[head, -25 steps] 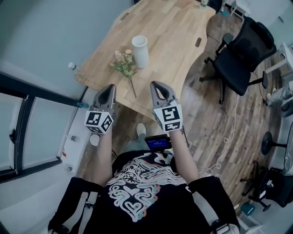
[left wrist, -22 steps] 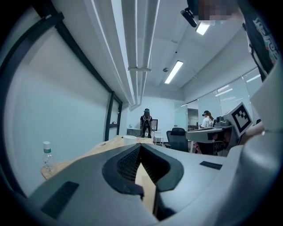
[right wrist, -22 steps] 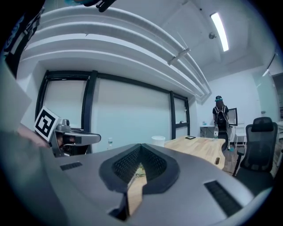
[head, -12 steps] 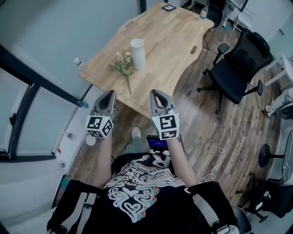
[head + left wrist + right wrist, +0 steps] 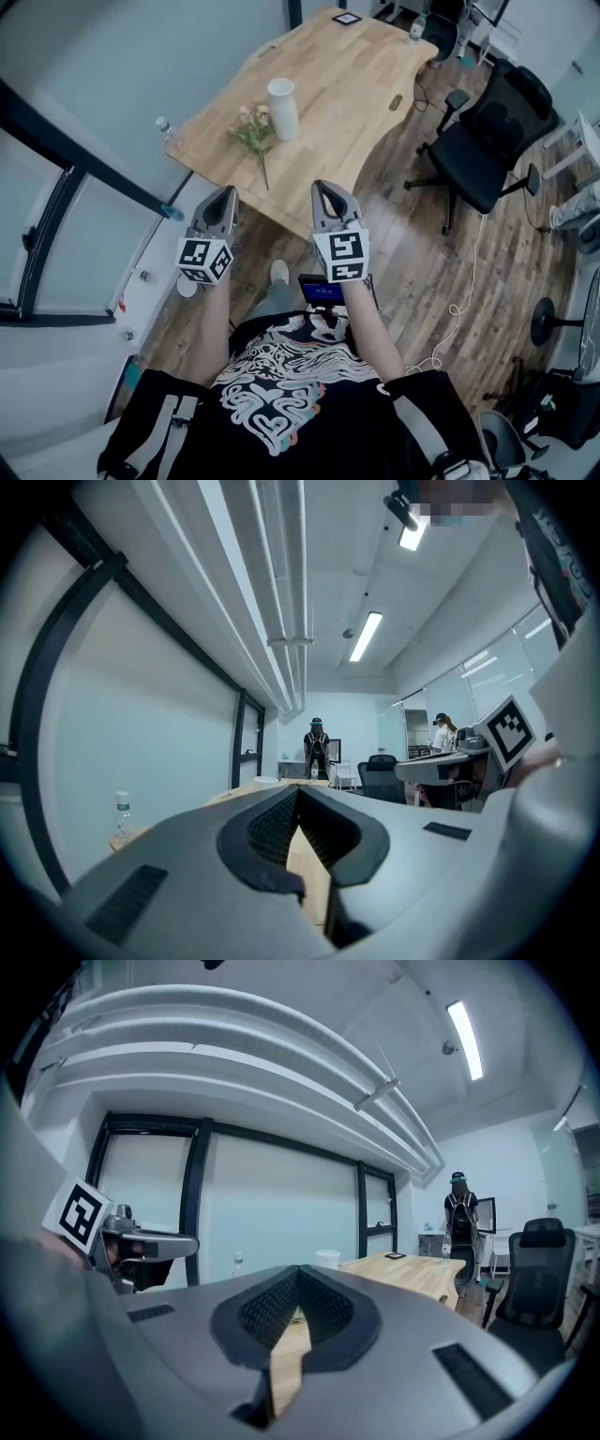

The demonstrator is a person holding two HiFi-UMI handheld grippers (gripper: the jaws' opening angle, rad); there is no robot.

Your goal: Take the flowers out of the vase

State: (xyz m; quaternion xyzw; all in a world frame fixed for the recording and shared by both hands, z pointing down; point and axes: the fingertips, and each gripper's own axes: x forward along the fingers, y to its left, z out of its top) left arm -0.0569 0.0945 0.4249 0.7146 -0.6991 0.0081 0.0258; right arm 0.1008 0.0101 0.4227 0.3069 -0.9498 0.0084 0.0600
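At the upper left of the head view, a small clear plastic water bottle (image 5: 164, 127) stands on the near-left corner of the long, light wooden table (image 5: 361, 66). Just right of it and lower, at left of centre, I have the left gripper (image 5: 227, 191) in front of the table's near edge. Its grey jaws are pressed together at the tips and nothing sits between them; its own view shows only a slit of tabletop behind the pads. Above it, the bunch of pale pink and cream dried flowers (image 5: 251, 129) lies flat on the table, out of the vase, with its thin stem running toward the near edge. The blossoms are just beside the base of the white ceramic vase (image 5: 282, 109), which stands upright to their right. Right of centre, the right gripper (image 5: 322, 186) is level with the left one, well apart from the flowers, its jaws likewise fully closed and empty. At the far right, a black mesh office chair (image 5: 487, 141) stands on the wood-plank floor.
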